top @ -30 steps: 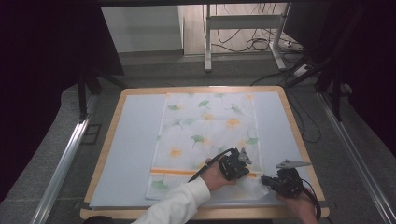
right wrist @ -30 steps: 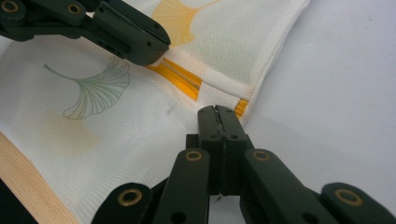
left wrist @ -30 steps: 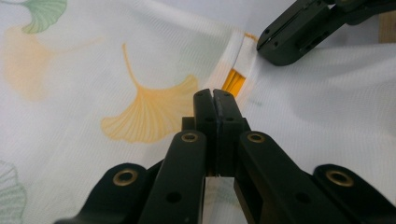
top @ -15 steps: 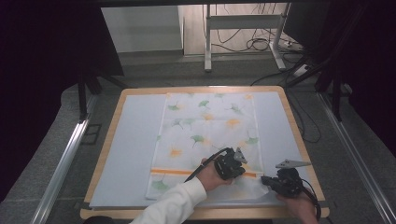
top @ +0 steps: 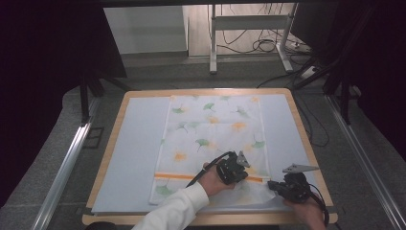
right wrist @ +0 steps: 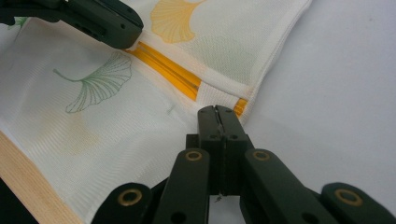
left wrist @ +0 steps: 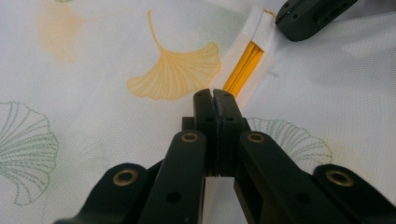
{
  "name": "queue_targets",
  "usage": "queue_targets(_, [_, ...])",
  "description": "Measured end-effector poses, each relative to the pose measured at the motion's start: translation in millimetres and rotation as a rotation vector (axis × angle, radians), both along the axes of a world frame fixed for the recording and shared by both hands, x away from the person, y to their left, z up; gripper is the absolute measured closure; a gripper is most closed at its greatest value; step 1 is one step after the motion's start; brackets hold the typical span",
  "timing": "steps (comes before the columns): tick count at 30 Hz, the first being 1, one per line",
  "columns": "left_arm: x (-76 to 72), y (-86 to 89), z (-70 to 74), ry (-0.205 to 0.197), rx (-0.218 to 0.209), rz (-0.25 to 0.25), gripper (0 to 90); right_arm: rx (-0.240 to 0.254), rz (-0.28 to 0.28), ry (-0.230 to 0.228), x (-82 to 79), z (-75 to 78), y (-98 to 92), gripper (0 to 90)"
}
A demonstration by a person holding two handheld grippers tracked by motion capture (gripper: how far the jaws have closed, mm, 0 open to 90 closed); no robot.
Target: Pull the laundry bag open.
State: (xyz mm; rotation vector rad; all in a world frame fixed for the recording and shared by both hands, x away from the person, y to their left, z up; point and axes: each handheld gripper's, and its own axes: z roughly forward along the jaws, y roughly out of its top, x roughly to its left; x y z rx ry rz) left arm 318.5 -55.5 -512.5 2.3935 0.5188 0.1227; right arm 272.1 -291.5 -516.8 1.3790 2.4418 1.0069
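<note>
White cloth [top: 213,143] printed with ginkgo leaves lies flat on the pale mat [top: 134,153] of a wood-edged table [top: 306,139], its orange stripe [top: 174,176] running across near the person's end.

From the high view, the left gripper [top: 238,168] rests on the cloth at the stripe, and the right gripper [top: 274,186] sits at the cloth's near right corner, just beside it.

The left gripper view adds the detail: its jaws are pressed together at the edge of a raised fold beside the stripe [left wrist: 243,70], though whether fabric is pinched between them cannot be told. The right gripper [left wrist: 313,16] shows beyond the stripe's end.

The right gripper view shows its own jaws fully closed at the cloth's hemmed edge [right wrist: 261,79], seemingly nipping the fabric, with the left gripper [right wrist: 105,21] farther along the stripe [right wrist: 166,70].
</note>
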Motion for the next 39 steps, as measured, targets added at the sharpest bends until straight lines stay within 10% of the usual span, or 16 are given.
queue_targets(39, [-2.7, 36.8, -1.0, 0.012, 0.007, 0.052, 90.0, -0.004, 0.005, 0.001, -0.2, 0.3, -0.1, 89.9])
